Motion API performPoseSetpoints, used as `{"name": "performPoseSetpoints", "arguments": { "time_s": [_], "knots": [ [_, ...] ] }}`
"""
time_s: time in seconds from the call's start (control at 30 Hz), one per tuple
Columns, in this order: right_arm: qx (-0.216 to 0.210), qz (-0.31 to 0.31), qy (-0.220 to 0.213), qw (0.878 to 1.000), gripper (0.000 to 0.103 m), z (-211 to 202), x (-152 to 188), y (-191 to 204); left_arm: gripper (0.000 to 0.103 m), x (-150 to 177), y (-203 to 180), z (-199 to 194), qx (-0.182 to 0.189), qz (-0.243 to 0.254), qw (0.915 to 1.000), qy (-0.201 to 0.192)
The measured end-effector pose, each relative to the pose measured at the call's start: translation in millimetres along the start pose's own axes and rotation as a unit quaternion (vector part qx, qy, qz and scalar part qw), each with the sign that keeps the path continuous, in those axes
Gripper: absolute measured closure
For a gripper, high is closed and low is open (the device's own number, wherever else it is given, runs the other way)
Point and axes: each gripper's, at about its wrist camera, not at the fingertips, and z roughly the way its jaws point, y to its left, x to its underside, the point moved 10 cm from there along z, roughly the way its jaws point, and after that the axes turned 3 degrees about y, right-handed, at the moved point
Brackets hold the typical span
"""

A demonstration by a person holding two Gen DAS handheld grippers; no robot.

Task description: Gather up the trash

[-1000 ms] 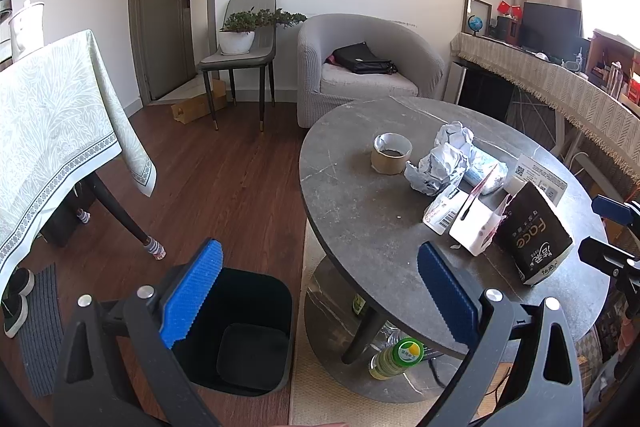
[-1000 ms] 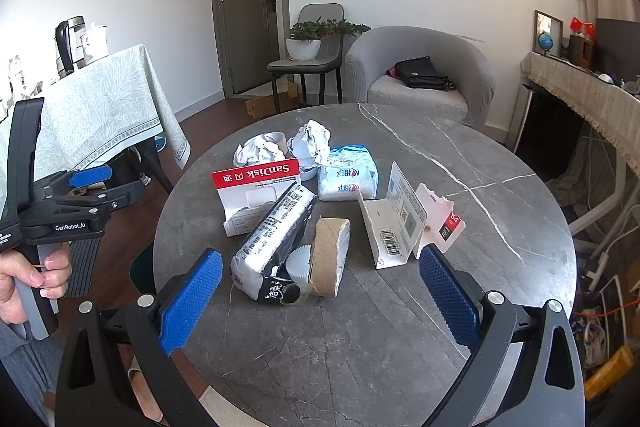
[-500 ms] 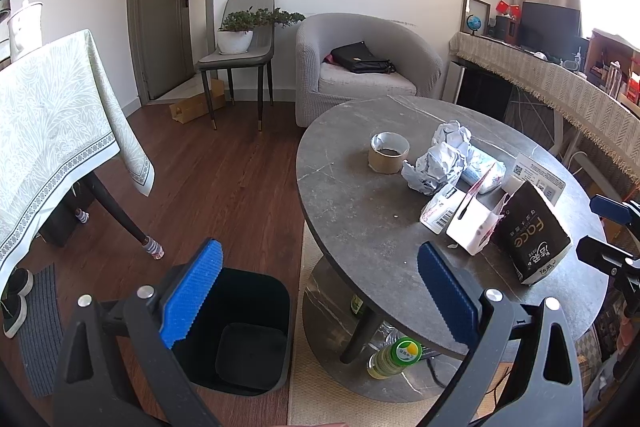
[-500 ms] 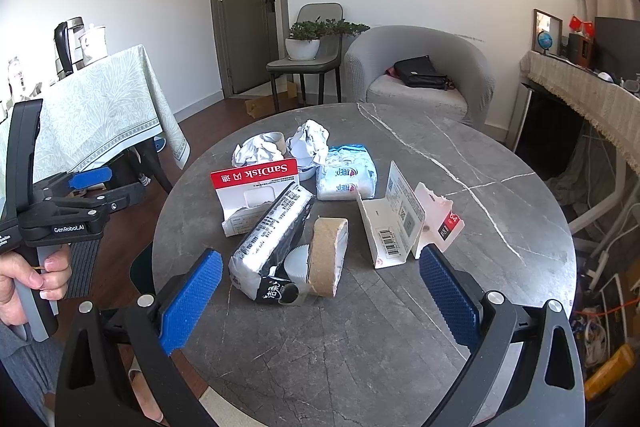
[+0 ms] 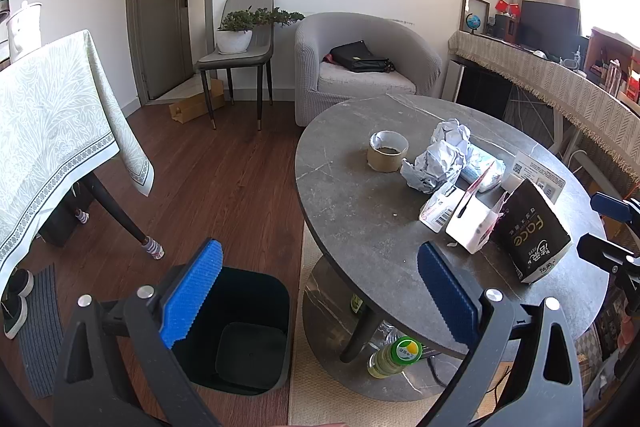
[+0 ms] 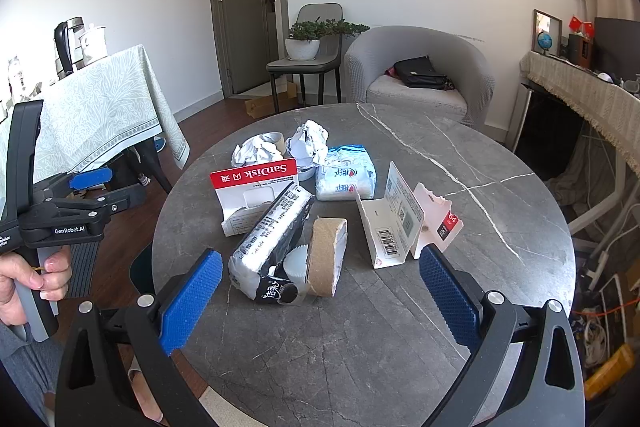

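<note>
Since a second ago very little has moved: in the left wrist view the round table [image 5: 360,227] has slid a touch leftward, and in the right wrist view the trash sits slightly lower and nearer, so both grippers have only drifted. The left gripper [image 5: 320,287] hangs with its blue-padded fingers wide apart and holding nothing, above the gap between the black bin [image 5: 240,327] on the floor and the table's near left edge. The right gripper [image 6: 320,291] is likewise spread wide and empty, over the table's near edge. The trash lies clustered toward the table's left side: a black-and-white packet [image 6: 272,231] touching a cardboard tape core [image 6: 326,257], a red-and-white SanDisk card [image 6: 252,187] behind them, crumpled paper [image 6: 310,143], a tissue pack [image 6: 346,179] and an opened white card package [image 6: 396,223]. A hand [image 6: 28,283] grips the left gripper's handle at the left of the right wrist view.
</note>
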Motion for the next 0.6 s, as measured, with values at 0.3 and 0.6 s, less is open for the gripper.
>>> {"name": "performPoseSetpoints", "arguments": {
  "time_s": [0.3, 0.6],
  "knots": [
    [0.0, 0.0, 0.0, 1.0, 0.003, 0.1, 0.1, -0.3, 0.003, 0.7, -0.4, 0.1, 0.0, 0.001, 1.0, 0.0],
    [0.002, -0.001, 0.001, 1.0, 0.003, -0.2, 0.7, -0.8, 0.003, 0.6, -1.3, 0.2, 0.001, 0.003, 1.0, -0.001]
  ]
}}
